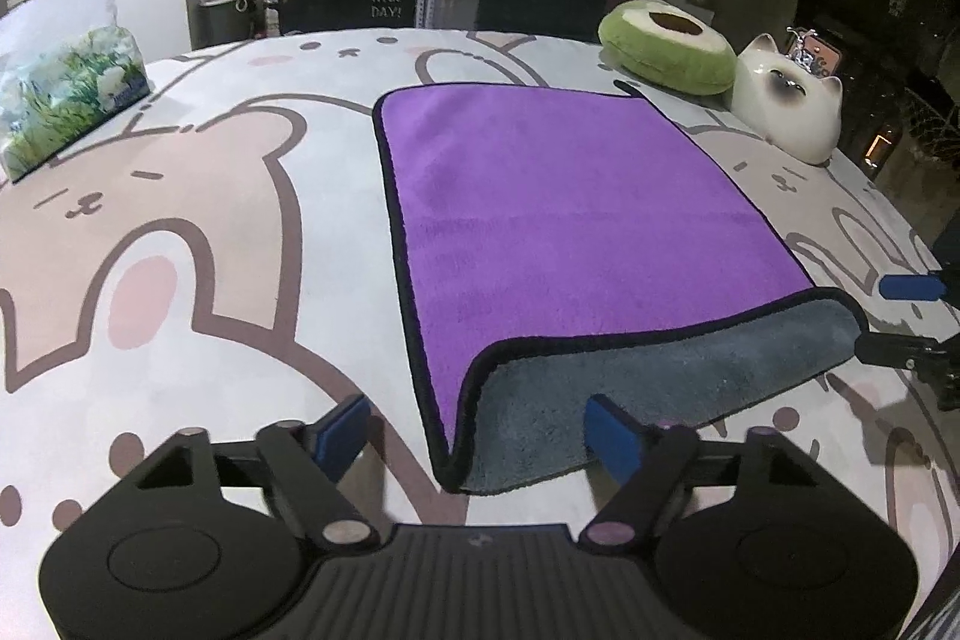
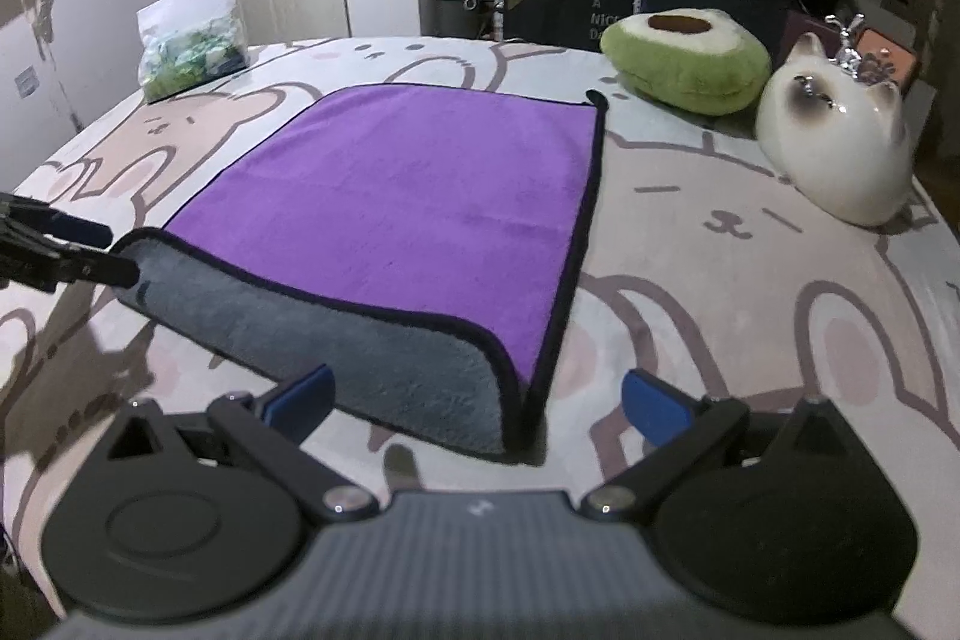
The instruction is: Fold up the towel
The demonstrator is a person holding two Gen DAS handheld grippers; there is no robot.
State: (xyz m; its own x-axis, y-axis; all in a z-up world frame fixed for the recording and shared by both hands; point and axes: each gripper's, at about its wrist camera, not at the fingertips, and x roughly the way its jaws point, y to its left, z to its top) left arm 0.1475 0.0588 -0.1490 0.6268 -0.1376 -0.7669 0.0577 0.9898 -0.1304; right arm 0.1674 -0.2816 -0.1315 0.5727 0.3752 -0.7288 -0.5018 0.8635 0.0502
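A purple towel (image 1: pixel 564 214) with a black hem lies flat on the table; its near edge is turned over and shows the grey underside (image 1: pixel 606 400). My left gripper (image 1: pixel 477 439) is open, its blue pads astride the towel's near left corner. In the right wrist view the towel (image 2: pixel 408 202) lies ahead with its grey flap (image 2: pixel 360 346) nearest. My right gripper (image 2: pixel 480 403) is open, its pads either side of the near right corner. Each gripper shows in the other's view: the right gripper (image 1: pixel 900 316) at the right edge, the left gripper (image 2: pixel 66 250) at the left edge.
The table wears a cartoon rabbit cloth (image 1: pixel 180 232). A tissue pack (image 1: pixel 66 100) stands at the far left. An avocado cushion (image 1: pixel 666 46) and a white ceramic cat (image 1: pixel 786 100) sit at the far right. Shelves and a dark chair stand behind the table.
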